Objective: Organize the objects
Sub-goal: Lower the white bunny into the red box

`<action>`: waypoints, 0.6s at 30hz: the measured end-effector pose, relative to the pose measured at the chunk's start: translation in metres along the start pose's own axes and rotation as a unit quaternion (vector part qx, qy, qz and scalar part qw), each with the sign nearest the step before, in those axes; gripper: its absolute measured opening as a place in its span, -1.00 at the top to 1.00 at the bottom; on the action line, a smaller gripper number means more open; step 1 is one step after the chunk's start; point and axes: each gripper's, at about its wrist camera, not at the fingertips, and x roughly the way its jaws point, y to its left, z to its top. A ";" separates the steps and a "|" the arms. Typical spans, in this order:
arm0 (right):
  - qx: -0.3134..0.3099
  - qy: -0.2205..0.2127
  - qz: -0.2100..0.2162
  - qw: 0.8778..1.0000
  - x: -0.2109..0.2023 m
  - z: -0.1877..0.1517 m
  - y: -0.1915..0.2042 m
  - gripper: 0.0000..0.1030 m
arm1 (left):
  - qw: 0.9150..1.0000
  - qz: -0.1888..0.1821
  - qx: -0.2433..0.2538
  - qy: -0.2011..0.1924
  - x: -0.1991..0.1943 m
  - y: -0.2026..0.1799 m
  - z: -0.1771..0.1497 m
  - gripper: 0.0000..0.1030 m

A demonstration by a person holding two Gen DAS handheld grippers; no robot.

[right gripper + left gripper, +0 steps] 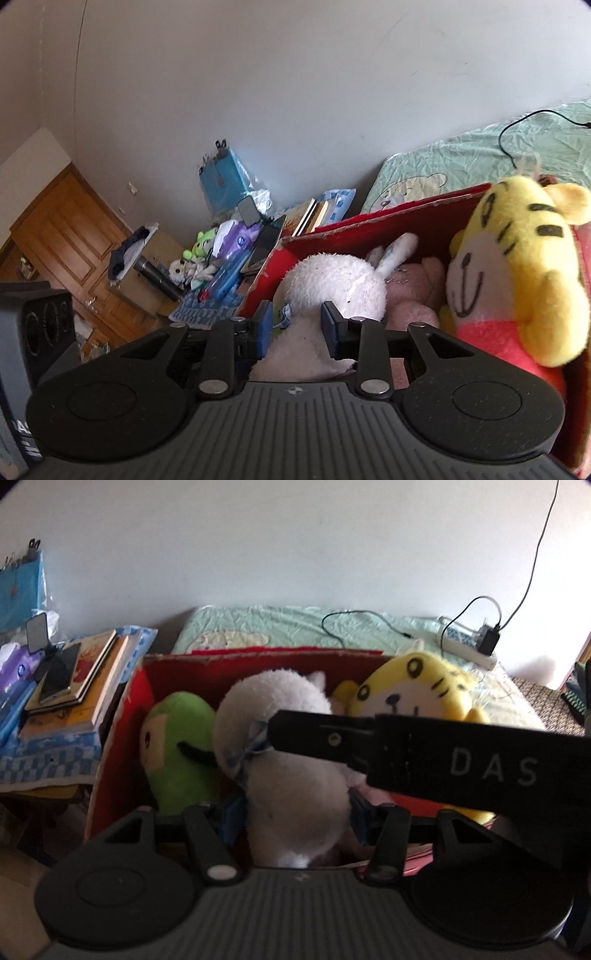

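Note:
A red cardboard box [258,653] holds several plush toys. Among them a white rabbit plush [280,716] stands in the middle, with a green plush [177,746] to its left and a yellow tiger plush [417,686] to its right. My left gripper [295,812] is spread wide around the rabbit's body, the pads at its sides without squeezing it. My right gripper's black finger [314,734] reaches in from the right to the rabbit's neck. In the right wrist view my right gripper [298,328] pinches the white rabbit [332,280] at the neck. A pink plush [413,291] lies beside the tiger [517,266].
The box rests on a bed with a green sheet [295,624]. A power strip with a charger and cables [476,646] lies at the back right. Left of the box is a side table with stacked books and a phone [74,679]. Beyond it are clutter and a wooden door [66,236].

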 end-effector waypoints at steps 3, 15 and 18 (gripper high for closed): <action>-0.016 0.016 -0.002 1.000 0.012 -0.002 0.002 0.37 | 1.000 0.004 -0.006 0.014 0.008 0.008 -0.003 -0.05; 0.015 0.060 -0.008 0.998 0.031 -0.008 -0.017 0.56 | 0.999 0.007 -0.013 0.039 0.026 0.015 -0.006 -0.03; 0.028 0.066 -0.007 0.997 0.029 -0.011 -0.022 0.57 | 0.999 0.012 -0.012 0.047 0.029 0.013 -0.005 -0.06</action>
